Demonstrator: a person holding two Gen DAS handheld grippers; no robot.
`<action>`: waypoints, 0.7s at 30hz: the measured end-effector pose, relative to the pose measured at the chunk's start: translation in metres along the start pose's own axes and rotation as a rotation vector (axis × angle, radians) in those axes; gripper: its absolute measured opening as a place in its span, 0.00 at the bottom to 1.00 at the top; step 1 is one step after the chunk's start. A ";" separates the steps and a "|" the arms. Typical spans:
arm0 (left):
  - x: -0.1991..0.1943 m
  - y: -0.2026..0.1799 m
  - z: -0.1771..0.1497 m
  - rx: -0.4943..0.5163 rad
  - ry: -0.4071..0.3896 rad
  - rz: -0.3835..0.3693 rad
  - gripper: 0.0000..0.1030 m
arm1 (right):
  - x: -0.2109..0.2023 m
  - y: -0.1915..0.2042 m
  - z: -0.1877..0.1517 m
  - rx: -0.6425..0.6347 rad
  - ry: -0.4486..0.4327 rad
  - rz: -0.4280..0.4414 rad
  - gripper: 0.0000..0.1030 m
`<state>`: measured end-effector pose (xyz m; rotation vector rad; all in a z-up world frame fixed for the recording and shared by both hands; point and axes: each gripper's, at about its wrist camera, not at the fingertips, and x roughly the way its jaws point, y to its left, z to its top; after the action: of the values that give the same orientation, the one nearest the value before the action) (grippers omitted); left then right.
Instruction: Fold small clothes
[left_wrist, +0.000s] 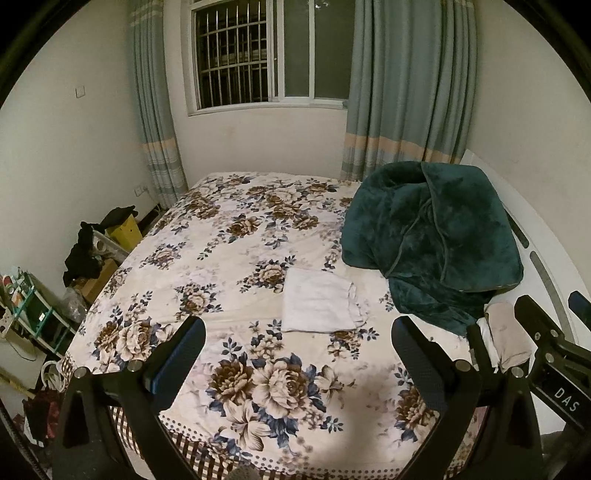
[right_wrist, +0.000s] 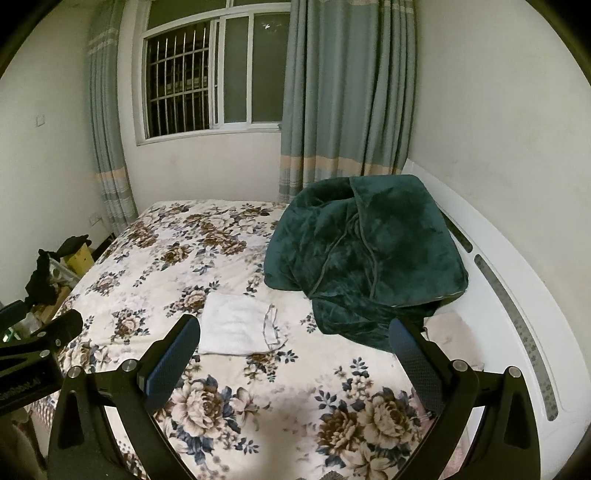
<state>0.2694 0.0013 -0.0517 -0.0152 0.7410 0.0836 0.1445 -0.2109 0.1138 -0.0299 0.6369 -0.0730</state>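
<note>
Your landmark is the bed (left_wrist: 221, 240): the green blanket (left_wrist: 432, 236) is heaped at its right, near the headboard. Just left of that heap lies the white cloth (left_wrist: 317, 304), flat and apparently already folded, ahead of both claws, nearer to centred in the left view. Left claw (left_wrist: 298, 341) and right claw (right_wrist: 294, 339) both gape wide, holding nothing. On the right claw's body you can read "DAS".

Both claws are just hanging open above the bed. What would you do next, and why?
Probably lower the right claw toward the white cloth. It lies folded on the bedspread, untouched, and the left claw is open and empty too.
</note>
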 end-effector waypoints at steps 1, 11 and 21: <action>0.000 0.000 -0.001 0.000 0.000 0.002 1.00 | 0.000 0.000 0.000 0.000 0.001 0.001 1.00; 0.001 0.001 -0.003 0.000 0.002 0.028 1.00 | 0.000 0.005 -0.001 -0.001 0.004 0.003 1.00; 0.003 0.001 -0.007 -0.018 0.017 0.026 1.00 | -0.001 0.013 0.000 -0.003 0.003 0.010 1.00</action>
<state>0.2667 0.0026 -0.0595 -0.0234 0.7579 0.1147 0.1447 -0.1983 0.1138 -0.0294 0.6405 -0.0629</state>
